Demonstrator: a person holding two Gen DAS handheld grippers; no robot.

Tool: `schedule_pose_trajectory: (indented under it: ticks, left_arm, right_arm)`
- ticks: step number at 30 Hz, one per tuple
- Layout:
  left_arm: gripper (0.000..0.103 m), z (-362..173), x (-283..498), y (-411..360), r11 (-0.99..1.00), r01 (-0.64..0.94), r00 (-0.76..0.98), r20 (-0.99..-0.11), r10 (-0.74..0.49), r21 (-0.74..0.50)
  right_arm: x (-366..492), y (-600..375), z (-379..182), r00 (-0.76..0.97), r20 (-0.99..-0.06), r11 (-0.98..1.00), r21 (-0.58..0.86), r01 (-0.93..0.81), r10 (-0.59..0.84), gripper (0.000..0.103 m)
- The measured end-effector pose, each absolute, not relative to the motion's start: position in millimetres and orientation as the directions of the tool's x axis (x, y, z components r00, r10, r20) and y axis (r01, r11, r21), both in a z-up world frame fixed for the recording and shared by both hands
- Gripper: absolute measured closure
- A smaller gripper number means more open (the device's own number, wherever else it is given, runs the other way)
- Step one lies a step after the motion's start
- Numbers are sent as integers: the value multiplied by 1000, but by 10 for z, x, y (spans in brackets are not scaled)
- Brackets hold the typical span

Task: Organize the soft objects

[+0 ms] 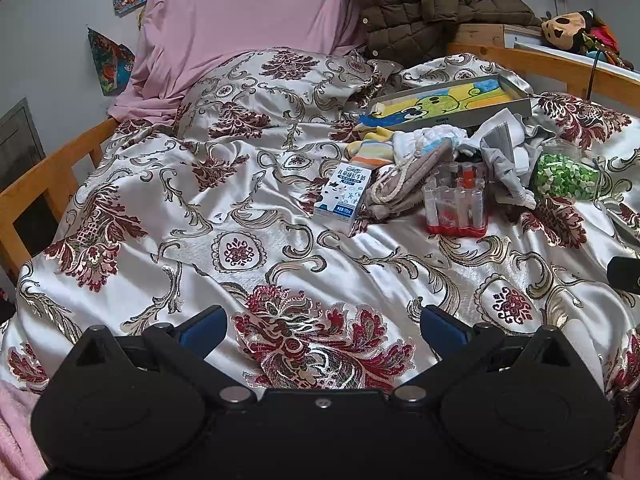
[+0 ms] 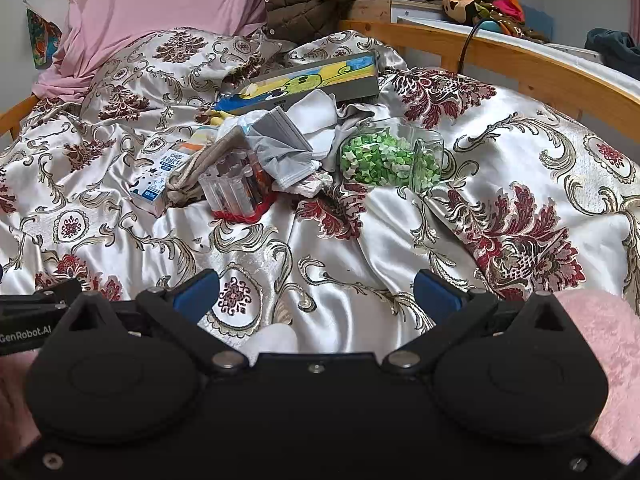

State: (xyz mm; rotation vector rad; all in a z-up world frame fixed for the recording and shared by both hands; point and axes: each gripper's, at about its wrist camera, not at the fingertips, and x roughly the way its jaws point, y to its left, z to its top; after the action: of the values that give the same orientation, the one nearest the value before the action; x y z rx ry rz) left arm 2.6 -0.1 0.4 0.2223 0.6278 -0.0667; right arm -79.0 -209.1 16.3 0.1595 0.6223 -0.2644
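A heap of soft things lies mid-bed: a grey face mask (image 1: 498, 156) (image 2: 280, 144), white cloth (image 2: 316, 116), a beige drawstring pouch (image 1: 404, 178) (image 2: 200, 160), striped socks (image 1: 372, 148). Beside them are a milk carton (image 1: 342, 196) (image 2: 154, 180), a clear bottle pack with a red base (image 1: 458, 204) (image 2: 236, 192) and a jar of green stars (image 1: 568, 178) (image 2: 390, 158). My left gripper (image 1: 324, 326) is open and empty, low over the bedspread, well short of the heap. My right gripper (image 2: 316, 288) is open and empty too.
A flat box with a yellow-green cartoon picture (image 1: 452, 100) (image 2: 312, 80) lies behind the heap. A pink pillow (image 1: 240, 20) and a brown quilted jacket (image 1: 420, 4) lean at the headboard. Wooden bed rails (image 1: 44, 176) (image 2: 520, 56) run along both sides. Pink fluffy fabric (image 2: 600, 340) lies near me.
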Motion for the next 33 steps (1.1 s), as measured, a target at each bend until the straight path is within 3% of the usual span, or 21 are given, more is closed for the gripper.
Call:
schedule_pose_trajectory:
  ticks: [20, 33]
  left_arm:
    - [1, 6, 52, -3, 973, 136, 801, -599, 5, 189]
    - [1, 102, 582, -117, 967, 190, 798, -600, -52, 169]
  right_arm:
    - [-739, -2082, 194, 784, -592, 955, 79, 285, -185, 1]
    - [-185, -2217, 250, 817, -565, 977, 89, 194, -111, 1]
